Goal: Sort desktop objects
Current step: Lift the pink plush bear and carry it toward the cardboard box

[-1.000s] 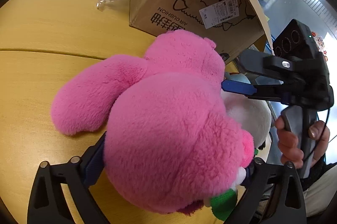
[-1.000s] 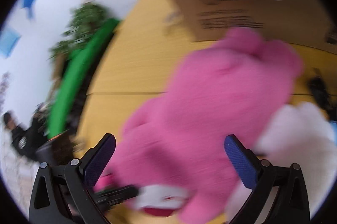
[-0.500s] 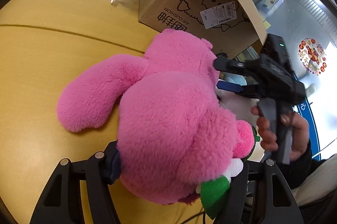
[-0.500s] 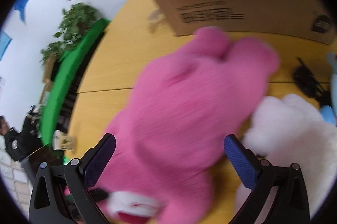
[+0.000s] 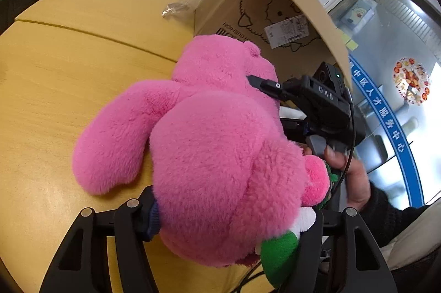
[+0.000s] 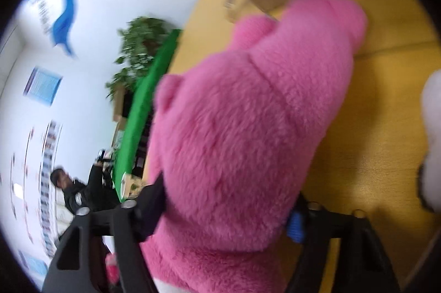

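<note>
While the pink plush bear (image 5: 217,155) lies on the yellow wooden table (image 5: 69,78), it is pinched from two sides at once. Its rounded rear, nearest the left wrist camera, is squeezed between the fingers of the left gripper (image 5: 228,221), whose blue pads are pressed into the fur at the lower edge of that view. Farther off and to the right, the right gripper (image 5: 264,85) is seen reaching in against the bear's head, held by a hand (image 5: 350,177) in a dark sleeve. In the right wrist view the same gripper (image 6: 228,213) is closed onto the pink plush (image 6: 248,127), which fills the gap between its fingers, a blue pad (image 6: 295,227) being sunk into the fur on the right. An open cardboard box (image 5: 264,17) with a printed cartoon and a shipping label stands on the table just beyond the bear. A white plush shape (image 6: 432,133) is glimpsed at the right edge, too blurred to be identified.
</note>
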`<action>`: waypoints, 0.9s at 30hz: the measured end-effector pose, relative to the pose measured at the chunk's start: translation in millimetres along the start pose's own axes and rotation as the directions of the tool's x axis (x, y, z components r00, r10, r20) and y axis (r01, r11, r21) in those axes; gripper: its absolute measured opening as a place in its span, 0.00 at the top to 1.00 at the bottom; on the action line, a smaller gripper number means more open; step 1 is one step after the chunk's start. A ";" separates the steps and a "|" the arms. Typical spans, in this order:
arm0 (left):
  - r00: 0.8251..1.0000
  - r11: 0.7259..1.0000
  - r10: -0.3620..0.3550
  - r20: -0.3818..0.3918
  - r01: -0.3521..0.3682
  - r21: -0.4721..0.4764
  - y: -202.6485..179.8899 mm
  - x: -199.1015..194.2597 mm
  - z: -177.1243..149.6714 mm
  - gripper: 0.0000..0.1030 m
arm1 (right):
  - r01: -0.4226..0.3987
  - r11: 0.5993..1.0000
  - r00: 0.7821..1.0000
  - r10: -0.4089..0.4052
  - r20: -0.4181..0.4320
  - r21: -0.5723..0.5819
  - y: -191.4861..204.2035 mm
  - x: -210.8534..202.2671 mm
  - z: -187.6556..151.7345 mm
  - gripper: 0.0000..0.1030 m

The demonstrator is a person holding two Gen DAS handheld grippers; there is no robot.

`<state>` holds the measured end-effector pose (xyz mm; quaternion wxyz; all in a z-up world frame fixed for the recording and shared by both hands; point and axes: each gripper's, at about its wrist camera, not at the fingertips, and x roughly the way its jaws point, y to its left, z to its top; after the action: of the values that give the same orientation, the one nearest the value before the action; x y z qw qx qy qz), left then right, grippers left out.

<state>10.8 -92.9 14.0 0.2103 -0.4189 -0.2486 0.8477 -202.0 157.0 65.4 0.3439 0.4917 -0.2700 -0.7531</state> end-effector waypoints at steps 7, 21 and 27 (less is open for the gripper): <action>0.991 0.980 -0.050 0.124 0.024 0.200 -98.8 -59.9 0.1 0.34 | -0.151 0.960 0.960 0.199 0.197 -0.238 48.6 -120.3 -28.3 0.41; 0.926 0.799 -0.240 0.292 0.018 0.601 -294.5 -84.5 86.3 0.34 | -0.212 0.854 0.780 0.441 0.444 -0.475 93.0 -326.3 32.4 0.41; 0.886 0.730 -0.333 0.323 0.025 0.683 -332.5 -94.2 79.1 0.33 | -0.129 0.784 0.702 0.505 0.502 -0.607 112.6 -366.3 9.2 0.41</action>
<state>48.4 96.5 311.3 0.3684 -0.0955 -0.0121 0.9247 -79.5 375.0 355.9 0.4815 0.0329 -0.2364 -0.8433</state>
